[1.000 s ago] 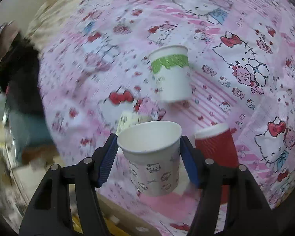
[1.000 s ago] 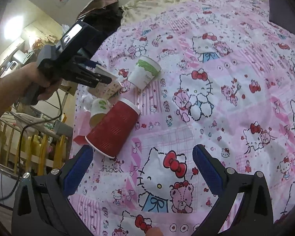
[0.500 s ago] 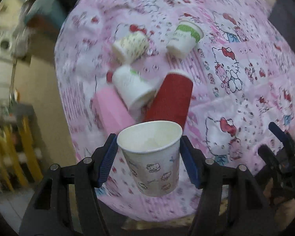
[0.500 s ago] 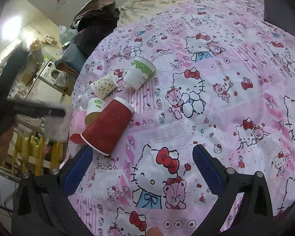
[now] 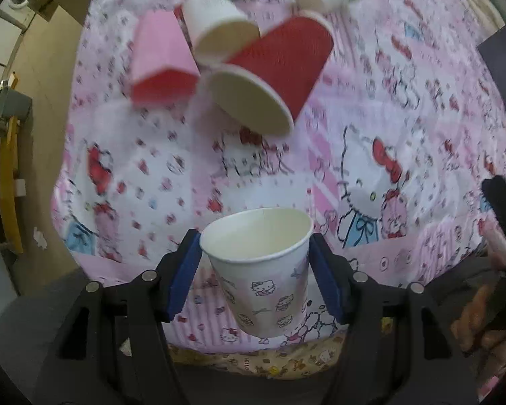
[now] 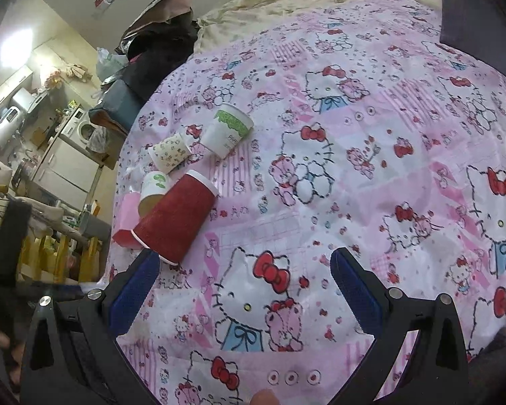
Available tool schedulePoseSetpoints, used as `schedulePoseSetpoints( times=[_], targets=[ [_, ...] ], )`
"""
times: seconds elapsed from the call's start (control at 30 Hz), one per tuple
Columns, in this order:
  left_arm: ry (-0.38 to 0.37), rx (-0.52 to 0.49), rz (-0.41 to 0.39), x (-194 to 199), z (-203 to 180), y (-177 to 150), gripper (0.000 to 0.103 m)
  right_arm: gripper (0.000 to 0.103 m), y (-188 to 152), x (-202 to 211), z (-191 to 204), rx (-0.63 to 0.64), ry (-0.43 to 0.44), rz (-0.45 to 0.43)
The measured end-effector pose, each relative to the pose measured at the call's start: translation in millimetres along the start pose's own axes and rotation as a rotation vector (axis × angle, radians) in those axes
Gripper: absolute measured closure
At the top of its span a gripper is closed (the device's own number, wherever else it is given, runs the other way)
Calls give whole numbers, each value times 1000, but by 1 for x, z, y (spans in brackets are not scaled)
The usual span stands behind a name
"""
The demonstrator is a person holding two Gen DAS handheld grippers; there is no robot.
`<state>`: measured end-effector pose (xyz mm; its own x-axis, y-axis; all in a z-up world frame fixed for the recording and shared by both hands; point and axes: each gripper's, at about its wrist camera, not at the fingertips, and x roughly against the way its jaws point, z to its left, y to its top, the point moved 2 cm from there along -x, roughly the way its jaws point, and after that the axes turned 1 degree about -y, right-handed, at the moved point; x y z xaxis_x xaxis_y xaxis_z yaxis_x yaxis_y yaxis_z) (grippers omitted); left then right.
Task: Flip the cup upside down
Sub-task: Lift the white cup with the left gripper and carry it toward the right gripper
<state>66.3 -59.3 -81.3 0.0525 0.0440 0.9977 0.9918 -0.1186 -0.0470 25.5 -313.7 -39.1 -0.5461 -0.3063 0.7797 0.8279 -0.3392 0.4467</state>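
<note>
Cup in hand: my left gripper (image 5: 256, 263) has its blue jaws clamped on the white Hello Kitty paper cup (image 5: 261, 270), one pad on each side of the wall just under the rim. The mouth faces away from the camera along the fingers, so I read the flip as not yet finished. A side grip like this makes sense, since a roll of the wrist would bring the rim round to face down.

The cup hangs in the air above the near part of the pink Hello Kitty bedsheet (image 6: 371, 168). Further out lies a cluster of tipped cups: the big red ribbed cup (image 6: 177, 219) on its side, a pink cup (image 5: 160, 57) beside it, a white cup with a green mark (image 6: 153, 190) wedged between them, a floral cup (image 6: 170, 155) and a green-banded cup (image 6: 227, 130) beyond.

My right gripper (image 6: 244, 293) hovers with jaws wide apart, holding nothing.

Open room is the sheet between me and the red cup, plus the broad stretch to the right. The bed's left edge drops away just beside the pink cup, so I'd steer clear of that side.
</note>
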Motion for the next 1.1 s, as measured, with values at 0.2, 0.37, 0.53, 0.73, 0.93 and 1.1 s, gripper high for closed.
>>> schedulePoseSetpoints(
  times=[0.2, 0.37, 0.53, 0.73, 0.93, 1.1],
  targets=[
    [20, 4, 37, -27, -12, -2, 42, 0, -5, -1, -11, -45, 5, 23],
    [26, 2, 38, -29, -19, 3, 41, 0, -4, -2, -9, -34, 9, 27],
    [37, -4, 59, -36, -22, 5, 39, 0, -4, -4, -7, -39, 25, 37],
    [47, -28, 64, -40, -27, 3, 37, 0, -4, -4, -2, -21, 24, 38],
    [33, -10, 69, -52, -27, 4, 20, 0, -4, -4, -2, -16, 21, 38],
    [22, -20, 40, -45, -26, 1, 19, 0, -4, -3, -2, -15, 17, 36]
  ],
)
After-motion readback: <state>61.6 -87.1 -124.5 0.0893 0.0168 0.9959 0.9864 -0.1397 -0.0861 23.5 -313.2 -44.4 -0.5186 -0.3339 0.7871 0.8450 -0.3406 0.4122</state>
